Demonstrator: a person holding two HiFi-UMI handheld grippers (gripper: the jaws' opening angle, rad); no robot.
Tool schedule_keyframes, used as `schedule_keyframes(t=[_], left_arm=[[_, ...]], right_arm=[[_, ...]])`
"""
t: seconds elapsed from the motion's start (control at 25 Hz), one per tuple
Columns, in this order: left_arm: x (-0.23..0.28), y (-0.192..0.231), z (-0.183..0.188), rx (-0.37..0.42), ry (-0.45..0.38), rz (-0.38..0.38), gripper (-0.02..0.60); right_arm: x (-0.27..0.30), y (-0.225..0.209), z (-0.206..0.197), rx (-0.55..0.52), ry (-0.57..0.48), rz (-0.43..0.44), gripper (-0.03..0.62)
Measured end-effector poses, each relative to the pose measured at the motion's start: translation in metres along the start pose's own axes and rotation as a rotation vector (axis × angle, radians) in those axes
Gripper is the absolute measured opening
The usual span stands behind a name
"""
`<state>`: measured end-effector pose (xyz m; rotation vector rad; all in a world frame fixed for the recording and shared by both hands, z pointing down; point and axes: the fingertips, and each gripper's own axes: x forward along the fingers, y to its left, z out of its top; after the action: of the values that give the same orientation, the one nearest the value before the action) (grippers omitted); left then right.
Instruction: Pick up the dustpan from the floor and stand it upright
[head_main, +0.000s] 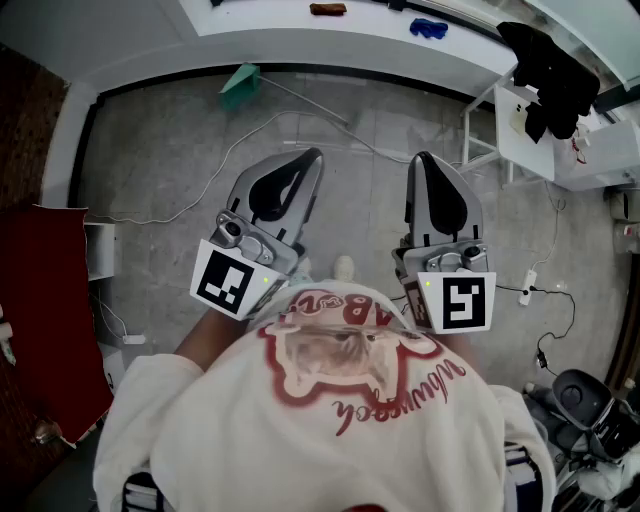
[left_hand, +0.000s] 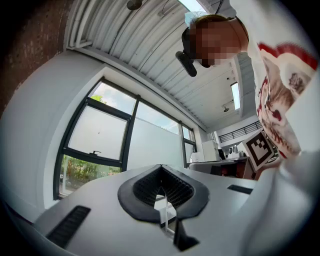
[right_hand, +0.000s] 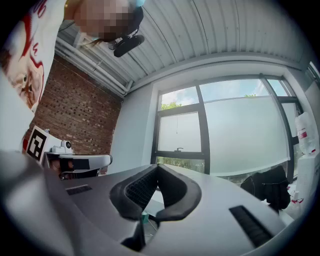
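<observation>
A green dustpan (head_main: 240, 85) lies on the grey floor by the far wall, and its thin handle (head_main: 305, 103) runs off to the right. Both grippers are held level in front of the person's body, well short of the dustpan. The left gripper (head_main: 312, 156) is shut with nothing in it. The right gripper (head_main: 424, 158) is also shut and empty. The left gripper view looks over the left gripper's (left_hand: 161, 168) joined jaws at windows. In the right gripper view, a green speck (right_hand: 144, 217), probably the dustpan, shows below the right gripper's (right_hand: 157, 166) shut jaws.
A white cable (head_main: 200, 190) snakes across the floor between the grippers and the dustpan. A red panel (head_main: 45, 300) stands at the left. To the right are a white table with black clothing (head_main: 548, 65), a power strip (head_main: 527, 285) and a chair base (head_main: 585, 400).
</observation>
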<state>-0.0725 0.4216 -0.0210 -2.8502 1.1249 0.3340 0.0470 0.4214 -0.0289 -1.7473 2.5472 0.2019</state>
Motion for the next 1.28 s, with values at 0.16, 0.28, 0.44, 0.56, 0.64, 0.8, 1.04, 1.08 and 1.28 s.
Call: schedule_keyframes(t=[0.16, 0.28, 0.44, 0.56, 0.64, 0.8, 1.04, 1.08, 1.28], left_arm=[[0.003, -0.001, 0.001, 0.001, 0.001, -0.001, 0.018], [0.005, -0.003, 0.002, 0.004, 0.001, 0.001, 0.018], [0.011, -0.005, 0.001, -0.001, -0.007, 0.007, 0.018], [0.014, -0.01, -0.002, -0.001, -0.004, 0.006, 0.018], [0.014, -0.012, -0.005, 0.003, 0.011, 0.006, 0.018], [0.016, -0.014, -0.005, -0.012, 0.006, 0.018, 0.018], [0.029, -0.029, -0.013, -0.005, 0.005, 0.027, 0.018], [0.033, -0.031, -0.012, -0.004, 0.0, 0.031, 0.018], [0.041, -0.038, -0.013, 0.007, 0.005, 0.073, 0.018]], right_arm=[[0.001, 0.0, -0.002, 0.0, 0.003, -0.005, 0.023], [0.001, -0.003, 0.0, 0.008, 0.003, -0.013, 0.023], [-0.001, -0.011, -0.003, 0.011, 0.005, -0.021, 0.023], [-0.004, -0.017, -0.004, 0.013, 0.001, -0.025, 0.023], [-0.006, -0.02, -0.003, 0.024, -0.001, -0.024, 0.024], [-0.009, -0.023, -0.005, 0.025, 0.001, -0.003, 0.025], [-0.018, -0.047, -0.009, 0.04, 0.003, 0.003, 0.025], [-0.019, -0.051, -0.009, 0.045, 0.006, 0.005, 0.024], [-0.025, -0.067, -0.011, 0.042, -0.006, 0.028, 0.025]])
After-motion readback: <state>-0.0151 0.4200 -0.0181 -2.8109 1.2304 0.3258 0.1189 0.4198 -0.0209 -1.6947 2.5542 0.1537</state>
